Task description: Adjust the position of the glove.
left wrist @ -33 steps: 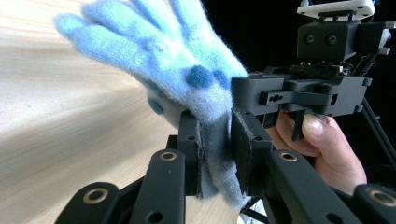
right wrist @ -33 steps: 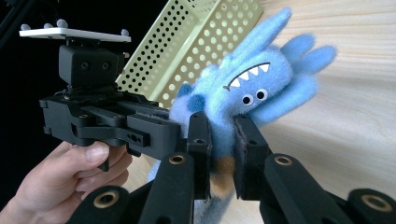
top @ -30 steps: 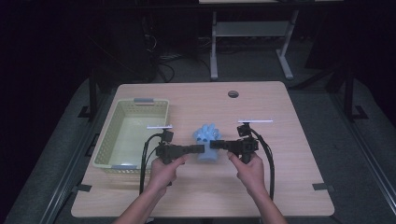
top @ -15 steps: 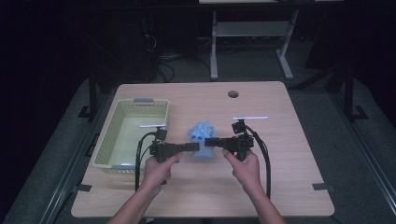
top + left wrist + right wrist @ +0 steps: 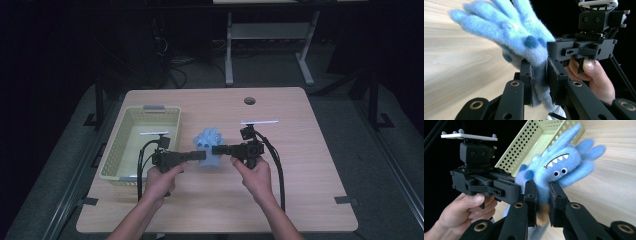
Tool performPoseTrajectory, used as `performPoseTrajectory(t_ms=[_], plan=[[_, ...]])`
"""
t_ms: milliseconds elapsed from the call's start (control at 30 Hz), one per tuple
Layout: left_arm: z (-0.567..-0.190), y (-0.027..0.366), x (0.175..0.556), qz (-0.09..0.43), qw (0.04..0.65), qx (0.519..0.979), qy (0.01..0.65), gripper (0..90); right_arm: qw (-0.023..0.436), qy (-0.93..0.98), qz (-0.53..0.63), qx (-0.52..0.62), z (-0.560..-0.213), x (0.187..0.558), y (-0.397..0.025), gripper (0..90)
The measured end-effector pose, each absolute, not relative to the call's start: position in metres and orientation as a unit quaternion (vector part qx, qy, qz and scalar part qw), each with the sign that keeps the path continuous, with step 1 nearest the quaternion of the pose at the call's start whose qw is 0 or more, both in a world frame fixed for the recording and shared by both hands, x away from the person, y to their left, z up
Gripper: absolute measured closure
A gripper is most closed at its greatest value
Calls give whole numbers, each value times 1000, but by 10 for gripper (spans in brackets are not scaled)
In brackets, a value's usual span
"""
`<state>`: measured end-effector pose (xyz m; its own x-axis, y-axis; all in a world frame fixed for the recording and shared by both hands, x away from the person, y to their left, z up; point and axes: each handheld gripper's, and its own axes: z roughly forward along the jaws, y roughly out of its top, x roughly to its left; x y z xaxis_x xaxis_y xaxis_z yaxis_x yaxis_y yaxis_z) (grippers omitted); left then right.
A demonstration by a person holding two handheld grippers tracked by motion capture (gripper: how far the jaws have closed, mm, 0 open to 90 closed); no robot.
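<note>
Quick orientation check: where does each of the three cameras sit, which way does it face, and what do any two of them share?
High view: above the near table edge, looking forward and down; both forearms, left gripper, right gripper, basket.
Left gripper view: rides the left gripper, facing the right hand.
Right gripper view: rides the right gripper, facing the left hand and basket.
All share the blue plush, clamped by both.

A light wood-grain counter [image 5: 310, 170] carries a pale yellow-green perforated basket [image 5: 116, 159] near its left edge. A round cable hole [image 5: 249, 100] sits near the far edge, and grey tape tabs [image 5: 345, 200] mark the near corners.
</note>
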<state>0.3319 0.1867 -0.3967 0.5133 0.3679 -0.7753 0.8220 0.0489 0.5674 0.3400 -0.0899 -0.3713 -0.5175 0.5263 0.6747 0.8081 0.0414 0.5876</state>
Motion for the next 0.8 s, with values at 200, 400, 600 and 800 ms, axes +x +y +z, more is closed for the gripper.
performPoseTrajectory(t_ms=[200,400,600,800], plan=[[-395,195,331,-196,568,660,451,753,148,-709,-508,-466,-370,343,-82,787],[-394,204,332,-195,569,657,454,754,152,-711,-509,-462,-370,346,-74,788],[-392,214,332,-192,572,655,456,756,153,-715,-507,-456,-367,349,-64,787],[-390,222,331,-190,572,652,459,758,155,-718,-507,-451,-365,351,-56,787]])
